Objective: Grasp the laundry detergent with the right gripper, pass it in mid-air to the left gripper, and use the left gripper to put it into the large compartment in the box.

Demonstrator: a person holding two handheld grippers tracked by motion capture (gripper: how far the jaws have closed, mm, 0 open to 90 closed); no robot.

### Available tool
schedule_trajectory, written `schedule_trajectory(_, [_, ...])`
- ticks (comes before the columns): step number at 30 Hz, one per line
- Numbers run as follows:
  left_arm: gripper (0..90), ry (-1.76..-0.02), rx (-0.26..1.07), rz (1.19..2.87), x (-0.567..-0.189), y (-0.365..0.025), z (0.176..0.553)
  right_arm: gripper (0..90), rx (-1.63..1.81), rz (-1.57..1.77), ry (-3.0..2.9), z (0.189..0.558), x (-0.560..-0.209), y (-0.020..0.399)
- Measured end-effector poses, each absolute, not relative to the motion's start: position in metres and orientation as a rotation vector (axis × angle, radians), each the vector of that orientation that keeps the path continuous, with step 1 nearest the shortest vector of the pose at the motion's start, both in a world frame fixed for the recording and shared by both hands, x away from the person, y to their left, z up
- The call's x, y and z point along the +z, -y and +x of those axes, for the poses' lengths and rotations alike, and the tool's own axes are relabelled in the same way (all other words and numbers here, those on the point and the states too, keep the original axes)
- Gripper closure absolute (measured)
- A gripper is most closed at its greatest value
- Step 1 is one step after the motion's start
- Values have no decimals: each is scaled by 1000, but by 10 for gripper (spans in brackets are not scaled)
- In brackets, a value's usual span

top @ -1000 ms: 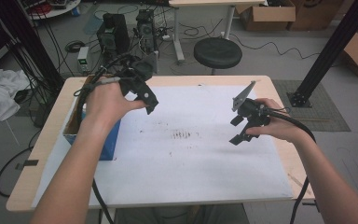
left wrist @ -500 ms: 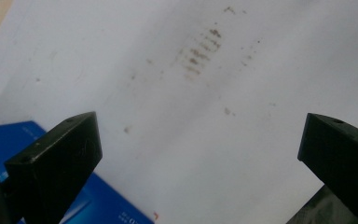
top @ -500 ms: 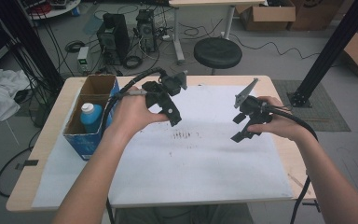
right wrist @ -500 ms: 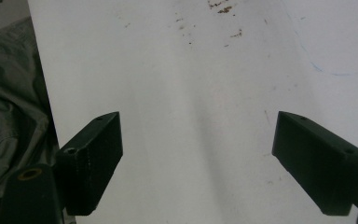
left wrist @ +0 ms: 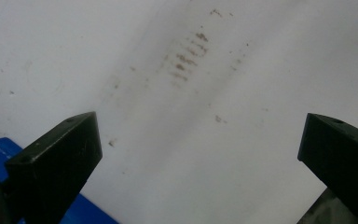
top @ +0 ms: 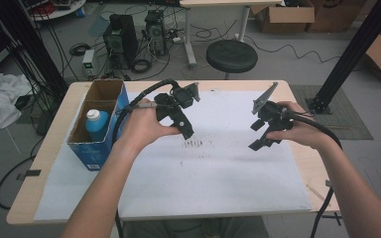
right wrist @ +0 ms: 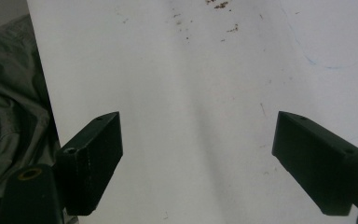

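Note:
My left gripper [top: 178, 120] hovers over the middle of the white paper sheet [top: 218, 173], just right of the blue box [top: 92, 148]. Its jaws have just been opening and stand wide, with nothing between them. In the left gripper view, my left gripper [left wrist: 200, 135] looks down on brown smudges [left wrist: 186, 56] on the paper. A blue bottle with a white cap [top: 95, 121] stands in the box's near compartment. Held above the paper's right side, my right gripper [top: 257, 135] is open and empty. The right gripper view has my right gripper [right wrist: 198, 135] over bare paper.
The box's far compartment [top: 104, 91] looks empty. The table's wooden edge [top: 39, 163] rims the paper. A black stool [top: 230, 54], computer towers [top: 121, 34] and cables stand beyond the table. A dark post [top: 349, 54] rises at the right. Grey-green cloth [right wrist: 9, 93] lies past the paper's edge.
My left hand has swung from above the blue box to the right, to the paper's middle, and lower. The bottle in the box has come into sight. The right hand has stayed put.

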State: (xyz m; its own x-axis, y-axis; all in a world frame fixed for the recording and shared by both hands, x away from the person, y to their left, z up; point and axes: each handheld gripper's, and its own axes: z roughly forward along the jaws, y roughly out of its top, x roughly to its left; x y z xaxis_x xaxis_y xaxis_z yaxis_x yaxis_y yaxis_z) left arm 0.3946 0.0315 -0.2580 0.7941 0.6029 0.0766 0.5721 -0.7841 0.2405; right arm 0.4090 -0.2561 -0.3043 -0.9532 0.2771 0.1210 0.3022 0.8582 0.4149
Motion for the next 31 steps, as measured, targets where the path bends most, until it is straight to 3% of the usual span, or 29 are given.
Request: schedule_trajectory(31, [1,-918,233,2778,-256,-34,391,162,-671,-451,2969,408,-306,251])
